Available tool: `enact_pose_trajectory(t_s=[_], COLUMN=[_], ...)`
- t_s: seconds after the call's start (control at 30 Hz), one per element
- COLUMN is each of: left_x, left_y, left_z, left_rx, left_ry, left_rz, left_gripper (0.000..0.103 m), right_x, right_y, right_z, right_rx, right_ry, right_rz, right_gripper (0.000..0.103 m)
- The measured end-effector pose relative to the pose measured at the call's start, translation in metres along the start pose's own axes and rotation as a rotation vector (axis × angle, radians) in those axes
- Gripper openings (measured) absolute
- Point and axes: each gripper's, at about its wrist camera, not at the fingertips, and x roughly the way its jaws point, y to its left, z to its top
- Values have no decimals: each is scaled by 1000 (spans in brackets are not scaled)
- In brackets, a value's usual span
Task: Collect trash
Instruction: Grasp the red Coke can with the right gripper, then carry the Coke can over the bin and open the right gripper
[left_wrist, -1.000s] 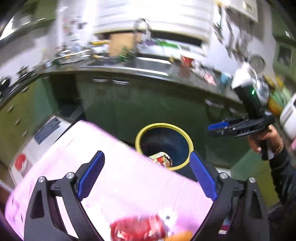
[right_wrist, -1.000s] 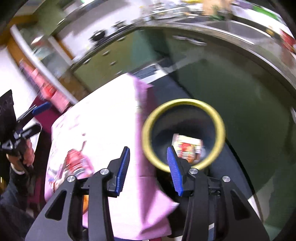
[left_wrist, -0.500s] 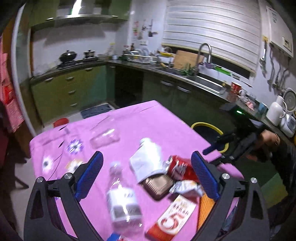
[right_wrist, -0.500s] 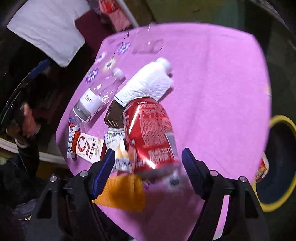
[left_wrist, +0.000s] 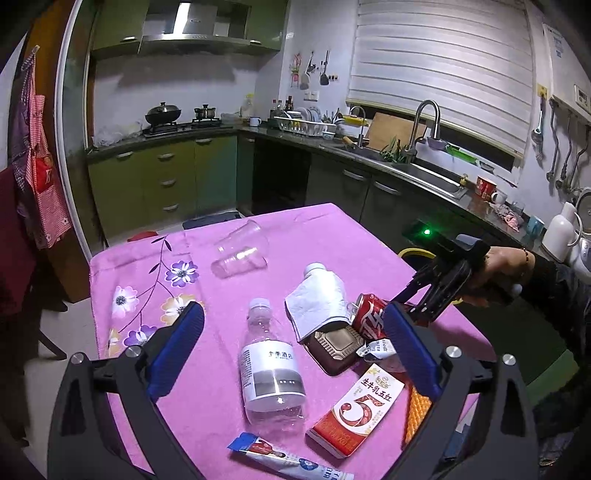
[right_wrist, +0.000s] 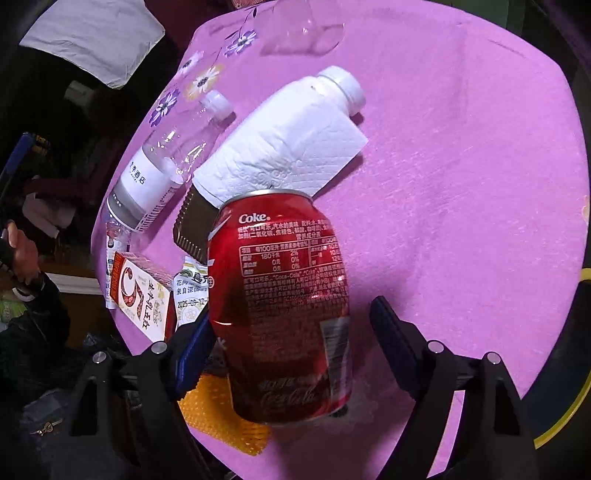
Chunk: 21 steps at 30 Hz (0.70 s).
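Fingers of the right gripper (right_wrist: 291, 328) stand wide around a red can (right_wrist: 284, 302) lying on the pink tablecloth (right_wrist: 461, 184), beside a tissue-wrapped white bottle (right_wrist: 291, 144). Left gripper (left_wrist: 295, 350) hovers wide open over a clear bottle (left_wrist: 269, 365) and carton (left_wrist: 358, 410).

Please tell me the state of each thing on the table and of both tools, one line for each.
Coke can: lying, between open right tool fingers.
Water bottle: lying, capped.
Clear cup: on its side.
White bottle: lying, tissue over it.
Milk carton: flat.
Left tool: open, empty.
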Motion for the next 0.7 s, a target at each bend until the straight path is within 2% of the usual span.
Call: enact_pose_trajectory(t_s=[0.1, 0.3, 0.47, 0.53, 0.6, 0.7], left_x=[3, 10, 15, 19, 22, 28], left_y=[-3, -7, -9, -11, -12, -14], left_z=[0, -3, -2, -1, -2, -2], left_rx=[8, 25, 33, 40, 46, 43], left_ry=[6, 26, 42, 51, 61, 80], left_rz=[-6, -5, -4, -8, -7, -10], left_gripper=[93, 93, 93, 93, 93, 93], right_x=[0, -14, -53, -71, -99, -125], right_y=[0, 0, -7, -17, -46, -100], right_z=[-4, -8, -24, -33, -47, -70], right_rx=[-1, 12, 52, 89, 173, 323], right_ry=[-1, -67, -166, -208, -269, -312], right_rz=[5, -24, -34, -47, -91, -226], right_gripper=[69, 68, 68, 68, 68, 68])
